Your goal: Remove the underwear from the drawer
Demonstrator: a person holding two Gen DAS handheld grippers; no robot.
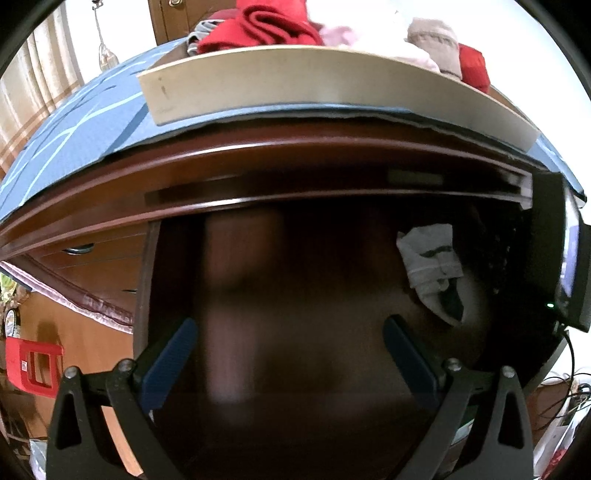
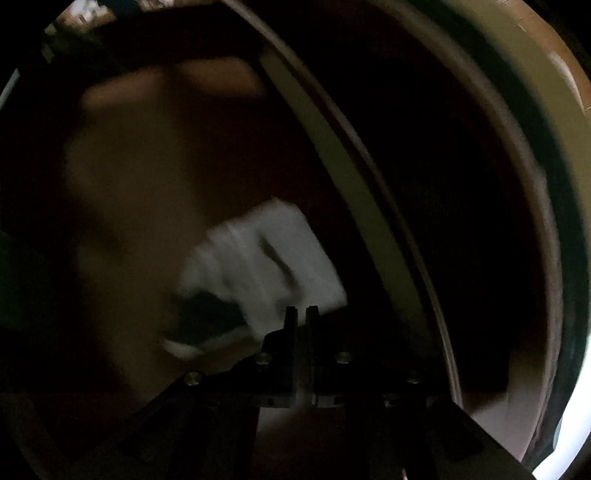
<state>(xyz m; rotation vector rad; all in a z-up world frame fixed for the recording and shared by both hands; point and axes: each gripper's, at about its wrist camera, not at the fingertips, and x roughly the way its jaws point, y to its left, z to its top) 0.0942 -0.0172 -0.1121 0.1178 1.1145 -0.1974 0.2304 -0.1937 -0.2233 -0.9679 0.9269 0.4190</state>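
Note:
A crumpled white piece of underwear (image 1: 430, 266) with dark trim sits at the right side of the open dark wooden drawer (image 1: 144, 295). My left gripper (image 1: 291, 323) hangs open over the drawer's middle, blue pads (image 1: 173, 354) wide apart with nothing between them. In the right wrist view my right gripper (image 2: 303, 310) is shut, and the blurred white underwear (image 2: 258, 258) meets its fingertips, its edge pinched there. The drawer floor (image 2: 129, 166) lies dim behind it. The right tool's dark housing (image 1: 550, 254) shows at the right edge of the left wrist view.
On the dresser top a cream tray (image 1: 295, 77) holds red cloths (image 1: 258, 22) and pink ones, resting on a blue patterned cover (image 1: 74, 129). A red stool (image 1: 33, 365) stands low on the left. Cables (image 1: 569, 398) lie low on the right.

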